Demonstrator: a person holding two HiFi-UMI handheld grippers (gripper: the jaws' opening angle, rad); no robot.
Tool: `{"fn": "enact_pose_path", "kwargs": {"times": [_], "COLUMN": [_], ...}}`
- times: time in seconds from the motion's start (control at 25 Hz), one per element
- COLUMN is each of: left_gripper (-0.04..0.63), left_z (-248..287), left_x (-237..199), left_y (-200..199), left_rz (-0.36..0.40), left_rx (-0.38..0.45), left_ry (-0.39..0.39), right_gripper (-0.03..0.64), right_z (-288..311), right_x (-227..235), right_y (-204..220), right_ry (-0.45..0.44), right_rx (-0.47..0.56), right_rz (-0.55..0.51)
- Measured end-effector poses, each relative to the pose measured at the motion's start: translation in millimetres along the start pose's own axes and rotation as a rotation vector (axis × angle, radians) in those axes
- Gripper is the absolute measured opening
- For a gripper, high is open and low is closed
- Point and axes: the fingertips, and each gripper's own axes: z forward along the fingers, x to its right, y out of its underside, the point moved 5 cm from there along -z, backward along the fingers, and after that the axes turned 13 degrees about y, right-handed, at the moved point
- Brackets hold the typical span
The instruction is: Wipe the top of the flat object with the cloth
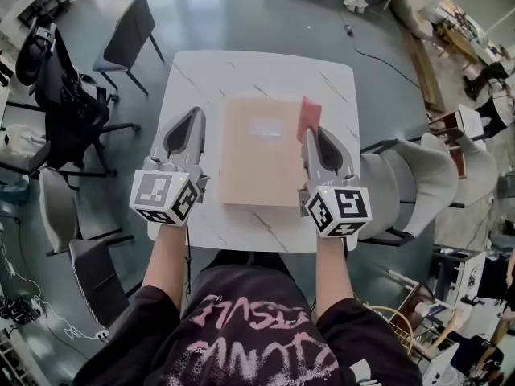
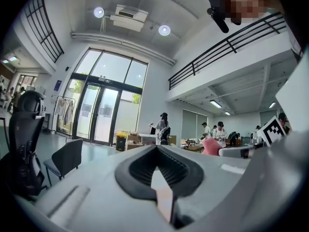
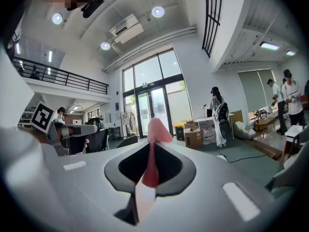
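Here, the right tool (image 1: pixel 311 133) is clamped on the pink cloth (image 1: pixel 308 116); the left tool (image 1: pixel 197 112) is closed, empty.

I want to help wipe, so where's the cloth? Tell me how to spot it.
Find the white table in the middle, then the flat tan board lying on it. At the board's far right corner, the right gripper pinches the cloth: small and pinkish-red, the only brightly coloured thing there.

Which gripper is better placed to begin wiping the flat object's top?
Right. The right gripper is shut on the pink cloth at the right edge of the flat object; the left gripper is shut, empty, over the table beside it.
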Motion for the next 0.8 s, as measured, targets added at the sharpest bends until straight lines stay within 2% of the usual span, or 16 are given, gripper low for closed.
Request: {"fn": "enact_pose_path", "kwargs": {"times": [0.2, 0.36, 0.8], "left_gripper": [0.002, 0.002, 0.002], "left_z": [8, 14, 21], "left_x": [-3, 1, 7], "left_y": [-4, 4, 33], "left_rz": [0.019, 0.027, -0.002], "left_rx": [0.010, -0.012, -0.050], "left_ry": [-0.006, -0.007, -0.008], "right_gripper": [0.049, 0.049, 0.049], "right_z": [6, 7, 15], "right_x": [3, 5, 6], "right_y": [6, 11, 33], "right_ry": [-0.001, -0.005, -0.024], "right_rx": [-0.001, -0.014, -0.055], "right_rz": [0.000, -0.002, 0.028]}}
